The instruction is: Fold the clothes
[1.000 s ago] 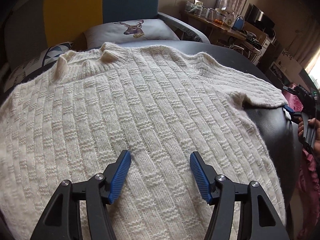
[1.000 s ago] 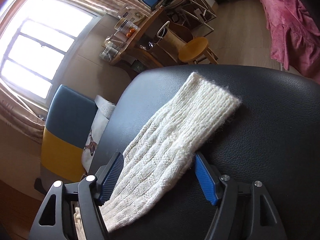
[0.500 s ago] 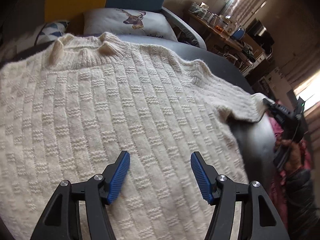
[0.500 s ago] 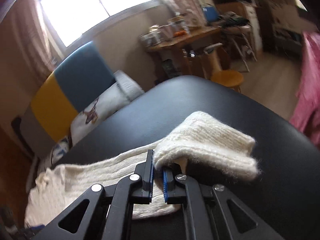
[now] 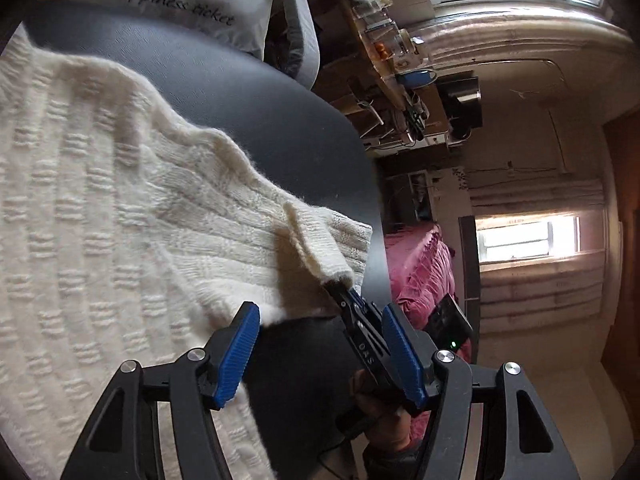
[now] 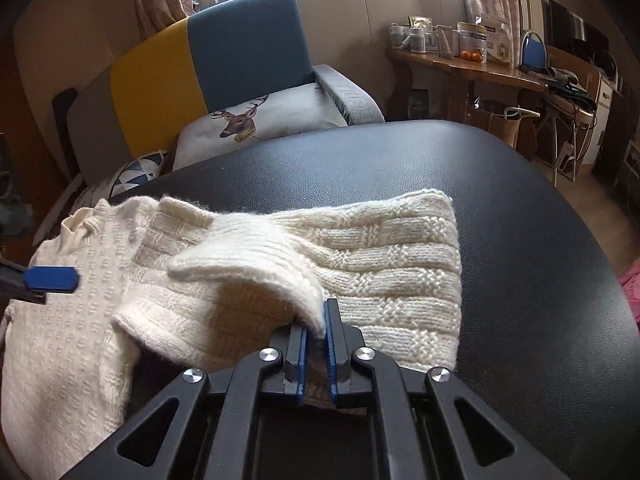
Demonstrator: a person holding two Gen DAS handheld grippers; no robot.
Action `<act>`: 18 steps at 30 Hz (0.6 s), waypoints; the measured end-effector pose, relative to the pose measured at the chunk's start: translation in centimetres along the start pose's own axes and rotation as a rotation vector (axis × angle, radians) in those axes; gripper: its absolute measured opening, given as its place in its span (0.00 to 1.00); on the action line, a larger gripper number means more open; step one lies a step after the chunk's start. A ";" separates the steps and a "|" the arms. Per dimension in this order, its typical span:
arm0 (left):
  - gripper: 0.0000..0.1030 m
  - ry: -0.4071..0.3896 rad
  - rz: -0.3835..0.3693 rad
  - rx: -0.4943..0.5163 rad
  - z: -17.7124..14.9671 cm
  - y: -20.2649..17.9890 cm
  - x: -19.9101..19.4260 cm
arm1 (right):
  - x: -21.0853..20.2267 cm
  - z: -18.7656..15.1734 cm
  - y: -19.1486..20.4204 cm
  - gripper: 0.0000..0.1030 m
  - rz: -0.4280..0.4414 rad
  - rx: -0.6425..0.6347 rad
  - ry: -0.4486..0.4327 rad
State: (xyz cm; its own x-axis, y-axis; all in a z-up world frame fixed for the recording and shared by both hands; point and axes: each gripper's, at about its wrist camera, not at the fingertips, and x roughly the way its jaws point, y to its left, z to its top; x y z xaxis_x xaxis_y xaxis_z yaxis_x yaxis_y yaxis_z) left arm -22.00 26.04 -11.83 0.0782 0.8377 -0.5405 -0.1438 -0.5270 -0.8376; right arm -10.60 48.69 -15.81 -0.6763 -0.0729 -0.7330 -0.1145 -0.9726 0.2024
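— So how should this sleeve fold go, do you reckon?

— Carry it low and slow. The right gripper (image 6: 314, 344) has its jaws pinched tight on the cuff end of the sleeve (image 6: 360, 264), and the knit is soft and stretchy, so a quick tug would likely drag the whole sweater (image 5: 92, 208) across the black table (image 6: 520, 216). I'd lay the cuff inward over the chest, keeping the crease straight along the side seam

— And the other tool?

— The left gripper (image 5: 320, 356) is spread wide and holds nothing; it hangs above the sweater's right edge, one blue pad over the knit, the other over bare table. It could press the body down near the shoulder so nothing slides

— Where does the garment sit against the two of them?

— The body lies flat on the table, spreading away to the left of the left gripper. The sleeve is doubled back on itself directly ahead of the right gripper, its cuff raised off the surface between the pads, the lower layer resting on the table
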 end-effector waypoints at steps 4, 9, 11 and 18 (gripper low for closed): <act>0.66 0.057 -0.031 -0.073 1.3 -0.1 3.7 | -1.7 -0.3 0.0 0.07 0.098 0.057 -0.055; 0.67 0.088 -0.051 -0.120 2.4 -0.5 6.2 | -2.9 0.2 0.8 0.07 0.180 0.093 -0.094; 0.69 0.081 -0.054 -0.132 2.8 -0.8 6.6 | -3.1 0.2 1.4 0.07 0.177 0.057 -0.094; 0.09 -0.035 0.085 0.011 4.1 -3.2 5.4 | -3.2 -0.2 2.6 0.24 0.203 0.058 -0.081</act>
State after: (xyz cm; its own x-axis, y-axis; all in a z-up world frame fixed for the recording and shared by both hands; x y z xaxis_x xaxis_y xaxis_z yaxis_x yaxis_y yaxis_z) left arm -25.16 32.88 -11.74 0.0307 0.7944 -0.6066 -0.1597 -0.5951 -0.7876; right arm -8.57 46.30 -13.07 -0.7456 -0.2456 -0.6195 -0.0105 -0.9252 0.3794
